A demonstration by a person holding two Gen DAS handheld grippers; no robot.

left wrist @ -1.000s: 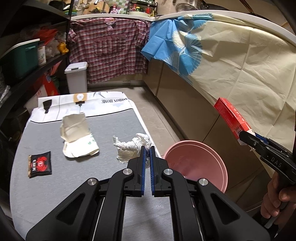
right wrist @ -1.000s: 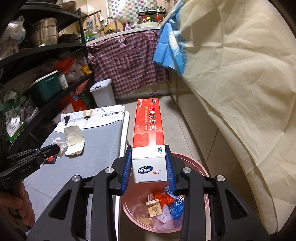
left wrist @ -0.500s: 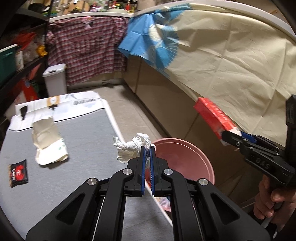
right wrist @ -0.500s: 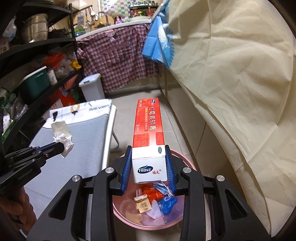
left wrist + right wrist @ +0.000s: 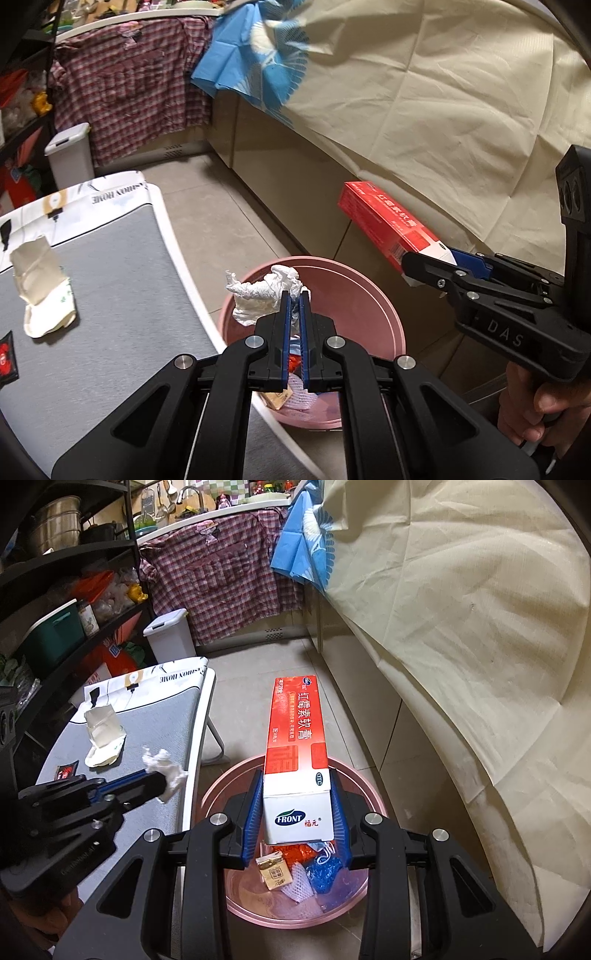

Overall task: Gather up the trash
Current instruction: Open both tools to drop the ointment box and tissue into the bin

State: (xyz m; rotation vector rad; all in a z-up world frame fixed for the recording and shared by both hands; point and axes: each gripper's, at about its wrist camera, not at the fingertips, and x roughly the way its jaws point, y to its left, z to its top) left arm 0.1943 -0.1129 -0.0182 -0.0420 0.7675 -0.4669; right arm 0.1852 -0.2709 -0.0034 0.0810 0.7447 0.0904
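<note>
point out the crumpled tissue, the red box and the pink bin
crumpled tissue (image 5: 264,295), left wrist view, its white middle
red box (image 5: 297,734), right wrist view, its red top face
pink bin (image 5: 373,291), left wrist view, its far rim

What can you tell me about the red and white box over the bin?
The red and white box is a long, slim carton, cardboard by its look: red with white Chinese print, white at the near end, marked FRONT. The right tool clamps that white end between blue pads. It juts forward above the pink bin, touching nothing else.
</note>
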